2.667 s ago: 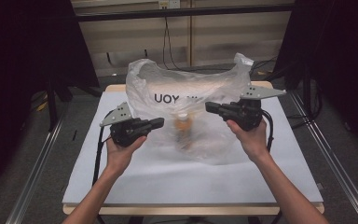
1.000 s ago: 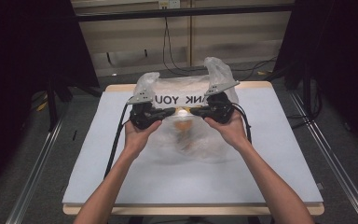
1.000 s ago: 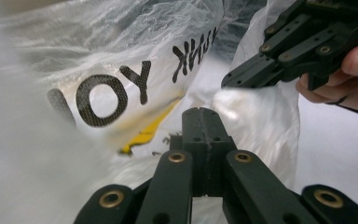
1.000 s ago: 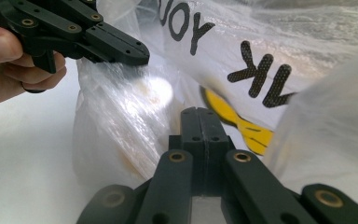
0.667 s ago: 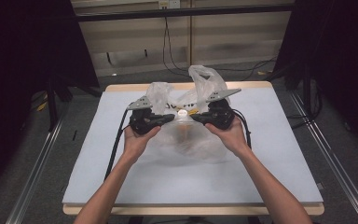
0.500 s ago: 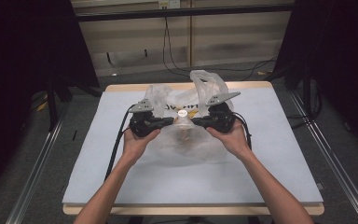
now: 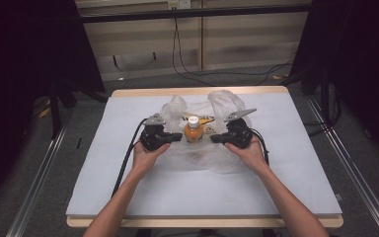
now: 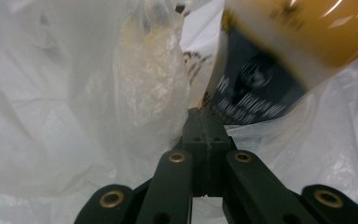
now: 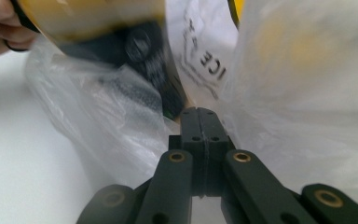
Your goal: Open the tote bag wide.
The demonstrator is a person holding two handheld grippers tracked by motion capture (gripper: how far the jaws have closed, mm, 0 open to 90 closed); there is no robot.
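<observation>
An orange bottle (image 7: 193, 129) with a white cap stands upright in the middle of a crumpled clear plastic bag (image 7: 222, 104) with black print. My left gripper (image 7: 175, 139) sits just left of the bottle, its jaws shut with bag film pinched at the tip. My right gripper (image 7: 214, 138) mirrors it on the bottle's right, also shut on the film. In the left gripper view the bottle (image 8: 298, 42) looms at the upper right past the closed jaw tip (image 8: 206, 116), with bag film (image 8: 74, 93) to the left. In the right gripper view the bottle (image 9: 98, 18) sits upper left and bag film (image 9: 307, 93) right.
A white mat (image 7: 128, 197) covers the wooden table (image 7: 197, 220). Black cables (image 7: 126, 163) trail from the grippers toward the person. Metal rails (image 7: 37, 197) run along the floor on both sides, and dark curtains flank the table.
Both grippers drew the bag's two sides inward, then came down beside the bottle. The bag has sunk lower, and the bottle's cap and neck now stand out of it.
</observation>
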